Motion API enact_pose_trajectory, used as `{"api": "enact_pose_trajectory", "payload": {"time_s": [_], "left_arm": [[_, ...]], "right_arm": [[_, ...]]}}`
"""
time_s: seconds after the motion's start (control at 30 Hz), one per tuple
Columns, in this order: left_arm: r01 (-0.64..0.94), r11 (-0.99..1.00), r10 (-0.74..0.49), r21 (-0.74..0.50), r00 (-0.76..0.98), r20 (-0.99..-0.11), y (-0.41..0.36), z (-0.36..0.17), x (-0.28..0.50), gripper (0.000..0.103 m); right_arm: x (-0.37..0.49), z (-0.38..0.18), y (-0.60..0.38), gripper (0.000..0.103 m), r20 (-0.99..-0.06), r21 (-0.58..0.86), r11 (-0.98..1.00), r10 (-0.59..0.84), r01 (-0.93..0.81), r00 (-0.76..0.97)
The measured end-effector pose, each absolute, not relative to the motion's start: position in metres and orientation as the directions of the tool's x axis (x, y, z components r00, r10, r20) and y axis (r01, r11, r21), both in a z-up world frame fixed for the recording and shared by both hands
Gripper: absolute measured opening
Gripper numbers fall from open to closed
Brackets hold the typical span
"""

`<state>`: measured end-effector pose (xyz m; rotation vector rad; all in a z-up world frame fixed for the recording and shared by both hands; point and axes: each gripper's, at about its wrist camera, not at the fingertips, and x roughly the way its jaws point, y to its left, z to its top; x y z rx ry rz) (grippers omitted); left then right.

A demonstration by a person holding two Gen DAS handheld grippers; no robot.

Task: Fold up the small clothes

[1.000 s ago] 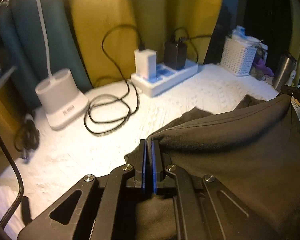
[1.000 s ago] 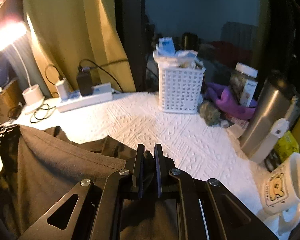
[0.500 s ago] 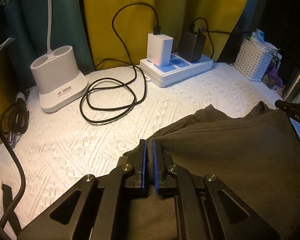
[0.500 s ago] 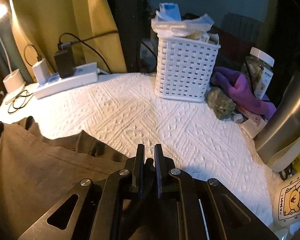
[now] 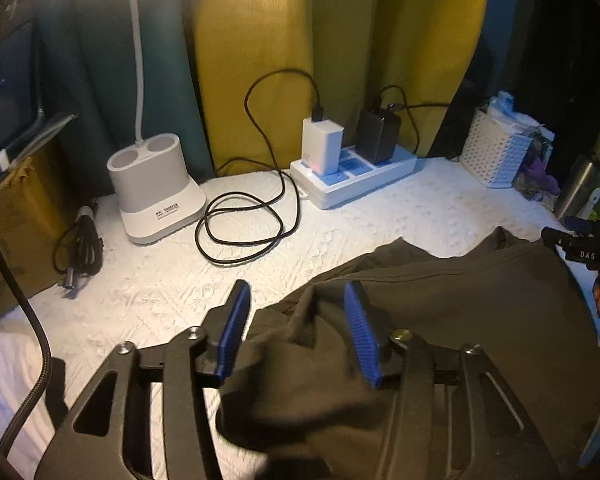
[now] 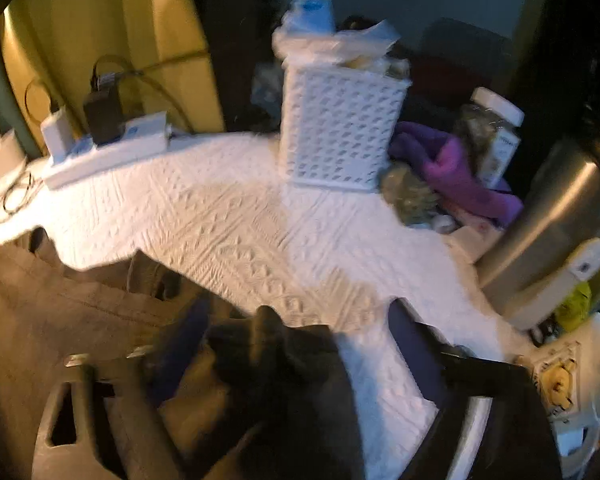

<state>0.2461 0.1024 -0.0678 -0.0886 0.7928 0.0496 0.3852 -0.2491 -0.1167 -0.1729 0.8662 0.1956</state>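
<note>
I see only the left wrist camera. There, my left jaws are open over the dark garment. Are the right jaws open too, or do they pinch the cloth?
Observer: The right gripper is blurred, but its jaws stand wide apart. A bunched fold of the dark garment lies between them.
Operator: What stands close on its right side?
Observer: A white mug with a yellow cartoon figure, just beyond the right finger.
Operator: Is anything behind the basket side that I miss?
Observer: A jar with a white lid stands behind a purple cloth, to the right of the white basket.
</note>
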Motion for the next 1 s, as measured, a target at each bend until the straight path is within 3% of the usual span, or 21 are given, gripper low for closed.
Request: {"api": "enact_pose_trajectory", "payload": {"time_s": [0.07, 0.5, 1.0], "left_arm": [[-0.075, 0.995, 0.012, -0.06, 0.711, -0.703, 0.102, -0.061, 0.236, 0.062], [-0.114, 0.99, 0.027, -0.077, 0.713, -0.701, 0.116, -0.055, 0.149, 0.064], [-0.067, 0.992, -0.036, -0.106, 0.658, -0.752, 0.086, -0.116, 0.077, 0.064]], "right_arm": [[0.377, -0.106, -0.253, 0.093, -0.756, -0.075, 0.969, 0.099, -0.235, 0.647], [0.285, -0.067, -0.277, 0.093, -0.691, -0.08, 0.973, 0.1, -0.214, 0.715], [0.172, -0.122, -0.327, 0.093, -0.73, -0.03, 0.984, 0.098, -0.176, 0.676]]}}
